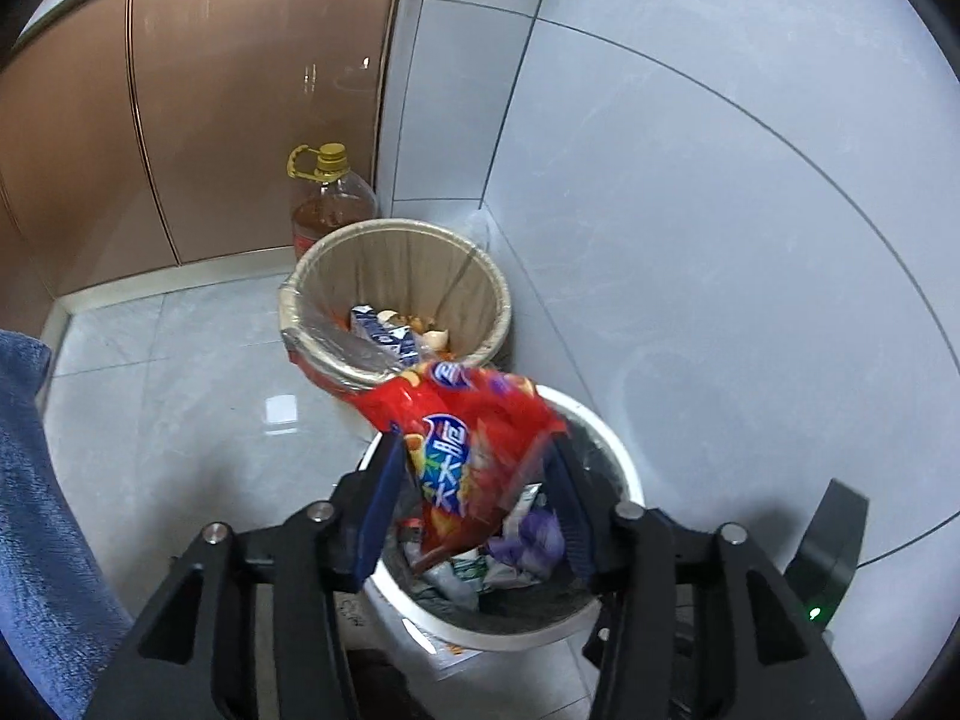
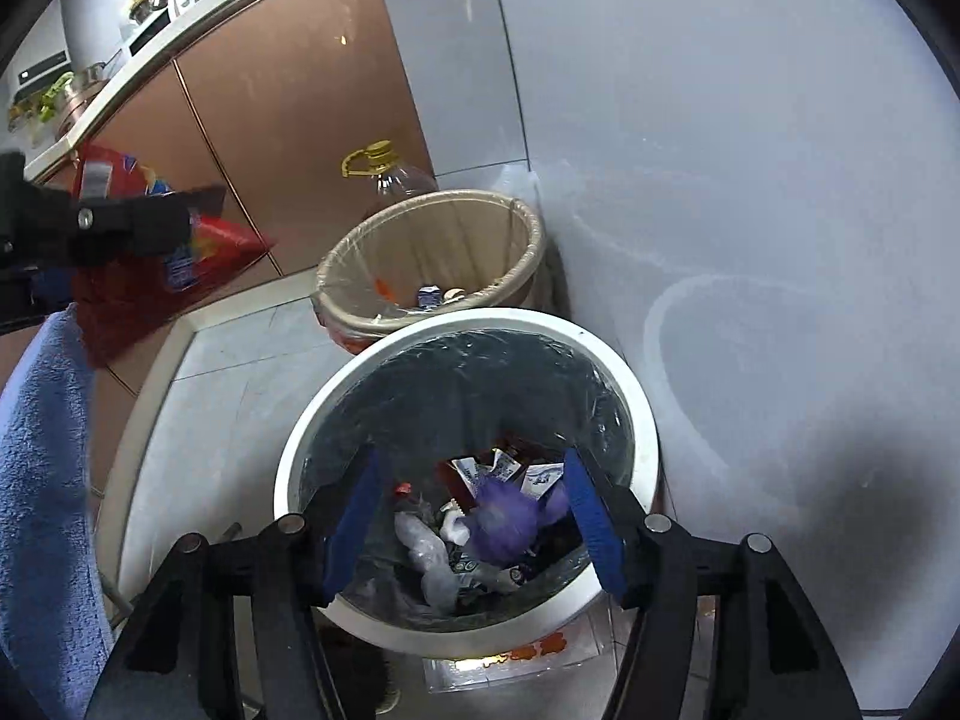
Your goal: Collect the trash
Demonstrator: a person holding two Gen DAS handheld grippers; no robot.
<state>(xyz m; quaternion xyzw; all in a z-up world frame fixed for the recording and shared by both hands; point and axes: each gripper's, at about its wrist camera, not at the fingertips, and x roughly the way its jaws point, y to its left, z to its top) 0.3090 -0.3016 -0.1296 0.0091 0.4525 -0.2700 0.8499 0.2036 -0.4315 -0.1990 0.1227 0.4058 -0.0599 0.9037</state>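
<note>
Snack bag [image 1: 474, 456] is hanging over the white bin [image 1: 624, 468], not yet dropped.

Inside the white bin, wrappers and a purple piece are already lying, so part of the collecting seems done; the red bag is still left to go in. Above this bin, the left gripper [image 1: 477, 501] is standing spread, the bag between its fingers, perhaps slipping free. The right gripper [image 2: 471, 519] is also hovering over the bin, wide open and carrying nothing.

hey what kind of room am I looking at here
Most likely a home kitchen corner: brown base cabinets under a worktop with cookware, a large cooking oil bottle on the tiled floor, and two lined bins, beige and white, against the tiled wall.
</note>
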